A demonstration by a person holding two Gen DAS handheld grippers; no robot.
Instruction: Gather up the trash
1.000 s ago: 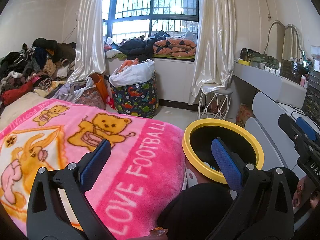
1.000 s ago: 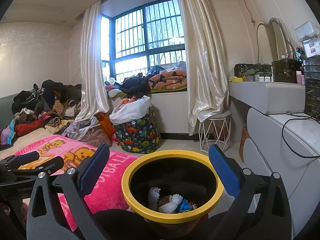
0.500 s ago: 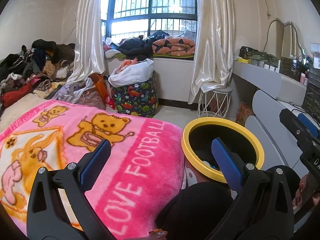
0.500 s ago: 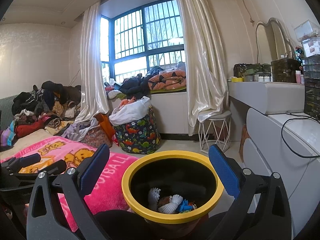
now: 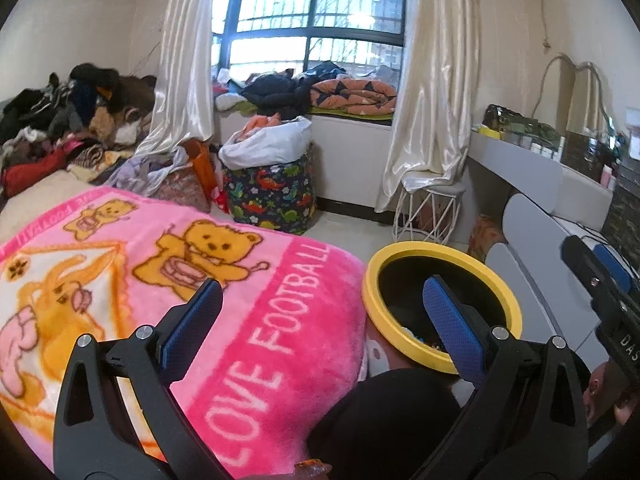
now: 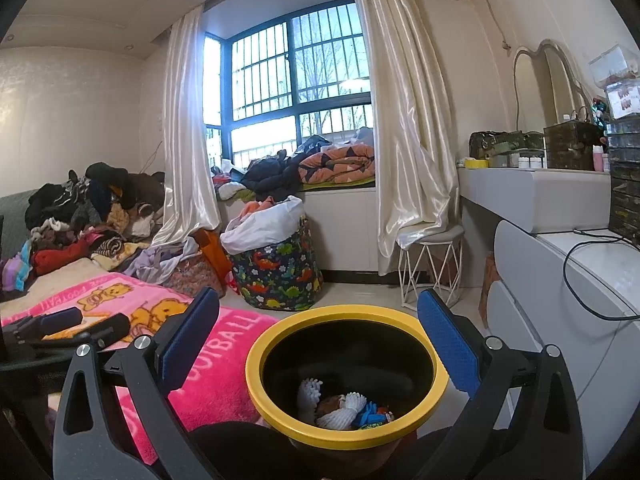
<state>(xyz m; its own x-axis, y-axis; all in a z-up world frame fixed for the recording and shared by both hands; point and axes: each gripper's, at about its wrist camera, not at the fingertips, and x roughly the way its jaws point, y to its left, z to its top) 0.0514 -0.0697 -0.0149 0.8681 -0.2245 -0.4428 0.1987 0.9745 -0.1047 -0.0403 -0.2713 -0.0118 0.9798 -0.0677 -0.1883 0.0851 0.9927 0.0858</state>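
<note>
A trash bin with a yellow rim point(image 6: 346, 312) stands beside the bed, straight below my right gripper point(image 6: 318, 348). White foam netting and blue scraps point(image 6: 344, 410) lie at its bottom. The bin also shows in the left wrist view point(image 5: 440, 252), right of centre. My left gripper point(image 5: 322, 330) is open and empty above the pink cartoon blanket point(image 5: 160, 264). My right gripper is open and empty, its blue pads either side of the bin mouth. It shows at the right edge of the left wrist view point(image 5: 600, 276). A small orange scrap point(image 5: 312, 469) lies at the bottom edge.
A dinosaur-print laundry basket point(image 6: 278, 266) and a white wire stool point(image 6: 430, 266) stand on the floor by the window. Clothes are piled at the left point(image 6: 88, 216). A grey dresser point(image 6: 560, 280) with a black cable runs along the right wall.
Both grippers stay open and nearly still. The left wrist view has shifted very slightly; nothing was taken hold of or let go.
</note>
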